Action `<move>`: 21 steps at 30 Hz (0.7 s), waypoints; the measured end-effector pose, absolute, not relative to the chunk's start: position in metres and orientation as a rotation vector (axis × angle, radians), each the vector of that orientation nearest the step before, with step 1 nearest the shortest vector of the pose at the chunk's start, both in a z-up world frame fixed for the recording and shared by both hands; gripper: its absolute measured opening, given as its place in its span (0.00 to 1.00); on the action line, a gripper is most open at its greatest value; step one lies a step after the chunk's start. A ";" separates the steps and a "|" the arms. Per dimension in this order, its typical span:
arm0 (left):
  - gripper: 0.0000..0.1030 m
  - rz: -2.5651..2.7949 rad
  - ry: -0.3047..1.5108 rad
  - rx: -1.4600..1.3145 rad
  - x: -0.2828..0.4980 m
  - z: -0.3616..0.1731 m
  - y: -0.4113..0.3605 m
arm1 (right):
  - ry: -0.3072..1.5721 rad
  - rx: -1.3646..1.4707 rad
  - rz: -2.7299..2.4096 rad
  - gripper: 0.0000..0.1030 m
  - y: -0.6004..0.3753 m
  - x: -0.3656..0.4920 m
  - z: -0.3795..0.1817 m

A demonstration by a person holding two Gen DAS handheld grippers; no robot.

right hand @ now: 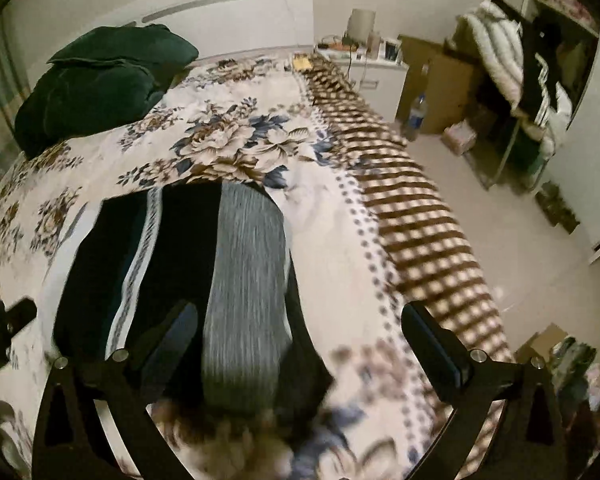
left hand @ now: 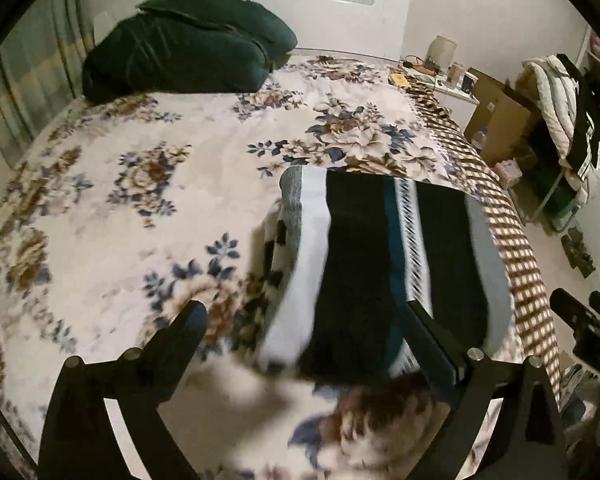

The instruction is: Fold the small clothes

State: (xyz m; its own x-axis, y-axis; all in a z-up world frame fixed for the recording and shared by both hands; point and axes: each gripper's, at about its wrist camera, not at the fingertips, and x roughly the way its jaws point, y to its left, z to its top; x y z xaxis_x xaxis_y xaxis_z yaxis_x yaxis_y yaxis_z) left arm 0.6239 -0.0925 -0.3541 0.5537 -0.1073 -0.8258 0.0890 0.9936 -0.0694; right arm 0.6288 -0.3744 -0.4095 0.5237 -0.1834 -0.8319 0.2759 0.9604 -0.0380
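Two grippers over a bed [left hand: 100, 208], both with fingers spread wide and holding nothing. Left gripper [left hand: 306, 320] low above the near part of a striped garment [left hand: 380, 260]; its left finger [left hand: 188, 332] over the floral blanket [left hand: 188, 128], its right finger [left hand: 432, 340] over the garment's dark and teal bands. Right gripper [right hand: 296, 344] likewise low; its left finger [right hand: 172, 344] over the garment [right hand: 204, 264], its right finger [right hand: 432, 352] over bare blanket [right hand: 228, 144] near the brown checked border [right hand: 420, 220]. Contact between either gripper and the cloth impossible to tell; near edges blurred.

Striped garment lying flat on the bed, toward its right side, close to the grippers. Bands running away from the cameras: pale grey, white, black, teal, a patterned white strip, black again, grey. Near end soft and smeared in both views.

Dark green pillows [left hand: 188, 48] stacked at the far left of the bed, against a white headboard [left hand: 340, 12]. White nightstand [right hand: 380, 72] beyond the bed's far right corner, cluttered with small items and a pale lamp [right hand: 360, 24]. Cardboard box [right hand: 440, 80] next to it, a plastic bottle [right hand: 416, 112] standing on the floor [right hand: 520, 240] in front. White quilted jacket [right hand: 496, 48] draped over a rack at the right. Part of the right gripper visible at the right edge of the left wrist view, part of the left gripper at the left edge of the right wrist view.
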 end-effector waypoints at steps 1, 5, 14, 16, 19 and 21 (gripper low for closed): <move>0.96 -0.102 0.971 -0.006 0.612 -0.345 -0.096 | 0.970 0.094 -0.272 1.00 -0.371 0.614 -0.399; 0.96 -0.089 0.944 0.017 0.565 -0.305 -0.107 | 0.933 0.057 -0.269 1.00 -0.360 0.564 -0.356; 0.96 -0.073 0.863 -0.002 0.470 -0.197 -0.117 | 0.833 0.013 -0.223 1.00 -0.339 0.455 -0.237; 0.96 -0.077 0.853 -0.003 0.454 -0.179 -0.118 | 0.814 0.006 -0.210 1.00 -0.334 0.432 -0.209; 0.96 -0.072 0.828 0.000 0.427 -0.149 -0.117 | 0.776 -0.016 -0.200 1.00 -0.326 0.399 -0.168; 0.96 -0.066 0.810 0.001 0.411 -0.132 -0.113 | 0.752 -0.023 -0.197 1.00 -0.321 0.378 -0.140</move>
